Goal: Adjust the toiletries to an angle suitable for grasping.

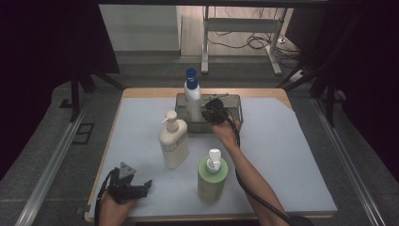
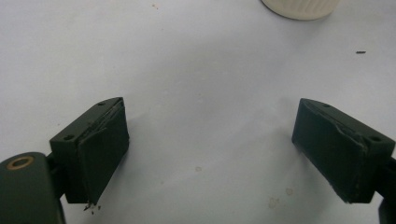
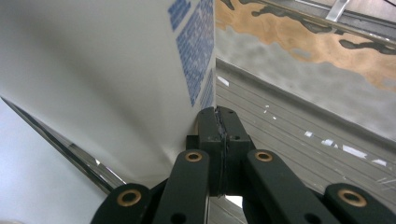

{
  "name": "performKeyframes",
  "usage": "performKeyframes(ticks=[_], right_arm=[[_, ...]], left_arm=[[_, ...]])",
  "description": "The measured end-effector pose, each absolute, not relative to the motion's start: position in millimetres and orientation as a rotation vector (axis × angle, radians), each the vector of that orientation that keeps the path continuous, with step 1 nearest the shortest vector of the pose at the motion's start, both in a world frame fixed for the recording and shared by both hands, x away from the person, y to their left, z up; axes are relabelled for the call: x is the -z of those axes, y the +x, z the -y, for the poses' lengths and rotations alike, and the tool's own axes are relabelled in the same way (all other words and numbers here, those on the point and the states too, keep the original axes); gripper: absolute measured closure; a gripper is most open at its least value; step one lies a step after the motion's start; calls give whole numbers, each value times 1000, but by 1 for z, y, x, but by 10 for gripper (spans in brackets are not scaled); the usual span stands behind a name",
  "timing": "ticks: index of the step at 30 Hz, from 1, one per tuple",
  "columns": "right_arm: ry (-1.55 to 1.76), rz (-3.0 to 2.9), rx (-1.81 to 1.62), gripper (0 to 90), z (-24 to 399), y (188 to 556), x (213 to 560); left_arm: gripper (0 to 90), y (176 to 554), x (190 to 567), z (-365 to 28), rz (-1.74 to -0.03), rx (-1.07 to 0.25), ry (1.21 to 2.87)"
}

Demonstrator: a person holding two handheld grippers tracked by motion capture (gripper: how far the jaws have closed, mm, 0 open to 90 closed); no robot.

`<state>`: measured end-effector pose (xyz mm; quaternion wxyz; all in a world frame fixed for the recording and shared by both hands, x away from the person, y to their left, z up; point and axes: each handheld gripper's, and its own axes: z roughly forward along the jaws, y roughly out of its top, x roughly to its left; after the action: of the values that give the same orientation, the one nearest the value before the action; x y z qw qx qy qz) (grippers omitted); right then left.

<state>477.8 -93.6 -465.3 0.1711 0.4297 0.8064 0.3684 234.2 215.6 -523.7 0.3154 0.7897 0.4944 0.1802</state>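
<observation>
- The surface (image 1: 291,155) is a flat, matte pale-blue sheet over a wooden board, faintly stained near my left hand.
- The metal tray (image 1: 234,104), a dull grey rectangle with ribbed floor, sits at the surface's far edge.
- The white bottle (image 1: 192,101), tall, smooth plastic with blue cap and blue print, stands upright in the tray.
- The cream pump bottle (image 1: 173,143) stands just before the tray; the rounded green pump bottle (image 1: 211,179) stands nearer me.
- My right tongs (image 3: 220,122) are pressed together, pads meeting, tips against the white bottle's side inside the tray.
- My left tongs (image 2: 210,144) gape wide over bare surface, well short of the tray.
</observation>
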Motion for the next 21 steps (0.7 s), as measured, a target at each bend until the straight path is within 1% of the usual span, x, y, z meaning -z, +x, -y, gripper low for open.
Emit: performKeyframes(ticks=[9,21], right_arm=[[1238,-2290,-1041,891,91,485,465],[1218,-2298,-1040,893,83,483,465]], left_arm=[[106,234,524,-216,-1301,-476,2081],[106,234,524,-216,-1301,-476,2082]])
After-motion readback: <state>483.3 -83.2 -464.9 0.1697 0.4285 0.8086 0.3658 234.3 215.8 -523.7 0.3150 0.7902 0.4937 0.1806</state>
